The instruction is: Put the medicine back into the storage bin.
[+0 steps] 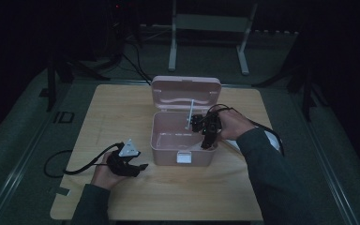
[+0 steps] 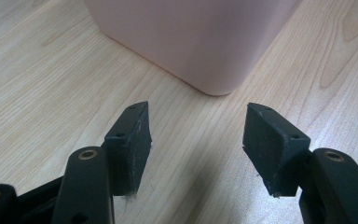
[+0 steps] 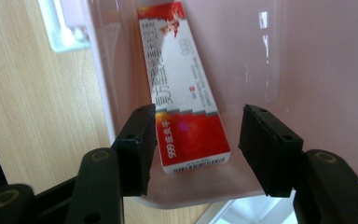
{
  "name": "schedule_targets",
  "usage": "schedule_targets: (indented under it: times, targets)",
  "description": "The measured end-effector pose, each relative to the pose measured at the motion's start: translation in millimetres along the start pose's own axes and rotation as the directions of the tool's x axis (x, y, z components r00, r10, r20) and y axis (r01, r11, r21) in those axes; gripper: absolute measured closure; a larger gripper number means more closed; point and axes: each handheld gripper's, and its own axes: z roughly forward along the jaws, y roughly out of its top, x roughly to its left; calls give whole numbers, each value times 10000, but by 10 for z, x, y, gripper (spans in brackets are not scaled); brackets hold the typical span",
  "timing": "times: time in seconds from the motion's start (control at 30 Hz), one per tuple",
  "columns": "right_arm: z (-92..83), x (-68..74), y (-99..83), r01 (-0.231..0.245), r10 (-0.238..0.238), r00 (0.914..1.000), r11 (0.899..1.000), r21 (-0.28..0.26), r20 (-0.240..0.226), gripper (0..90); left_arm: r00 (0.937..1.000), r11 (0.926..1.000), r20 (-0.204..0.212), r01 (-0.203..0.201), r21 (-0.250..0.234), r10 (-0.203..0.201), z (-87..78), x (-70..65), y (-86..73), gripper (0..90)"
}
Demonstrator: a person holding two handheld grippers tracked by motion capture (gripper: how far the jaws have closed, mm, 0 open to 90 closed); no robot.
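Carton [image 3: 186, 88] lies in the box [image 3: 317, 70], between the spread jaws of the right gripper [image 3: 196, 140], ungripped. Left gripper [image 2: 196, 140] spread, idle beside the box.

A light wooden table [image 1: 122, 108] with rounded corners fills the middle of the high view, its grain running across the frame. A pink box [image 1: 183, 140] with its lid thrown back stands directly on the board, a little right of centre, with a white latch at its near wall. At the lower left the left gripper [image 1: 138, 164] rests on the wood just beside the box, and its cable [image 1: 58, 166] loops off the table's left edge
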Motion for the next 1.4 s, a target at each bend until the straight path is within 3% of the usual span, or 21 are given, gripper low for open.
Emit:
schedule_targets:
  times: [0.1,0.23,0.3,0.37,0.53,0.6,0.87,1.07,1.2,1.33,1.4]
  targets:
    - [41,-10,-46,-110,110,9999,9996,268,1,450,10000,10000,12,32,7,-32,12,-4,0,410]
    - [105,1,-73,88,-87,10000,9976,686,-22,478,10000,10000,30,12,28,-12,17,-7,2,410]
    - [116,6,-75,148,-148,9999,9978,649,-6,487,10000,10000,14,14,20,-14,13,-6,2,410]
    - [122,17,-78,262,-258,9996,9987,435,-86,498,10000,10000,6,8,8,-8,12,-5,1,410]
    - [28,1,-92,171,-197,9992,9973,-717,-352,514,10000,10000,7,2,18,-2,14,-5,1,410]
    - [16,1,-89,180,-203,9995,9957,-912,-243,516,10000,10000,-2,19,23,-19,10,-4,1,410]
    - [15,27,-97,195,-232,9989,9960,-875,-408,518,10000,10000,9,8,16,-8,14,-5,1,410]
    - [39,42,-92,560,-591,9974,9959,-710,-421,519,10000,10000,16,2,39,-2,18,-7,4,410]
    - [-3,42,-110,599,-662,9971,9876,-1450,-388,521,10000,10000,-18,11,28,-11,12,-5,3,410]
    - [-15,30,-106,534,-582,9981,9815,-1841,-207,523,10000,10000,-35,-4,1,4,5,0,1,410]
    - [-16,23,-105,532,-616,9973,9816,-1836,-408,522,10000,10000,-51,-2,16,2,5,2,0,410]
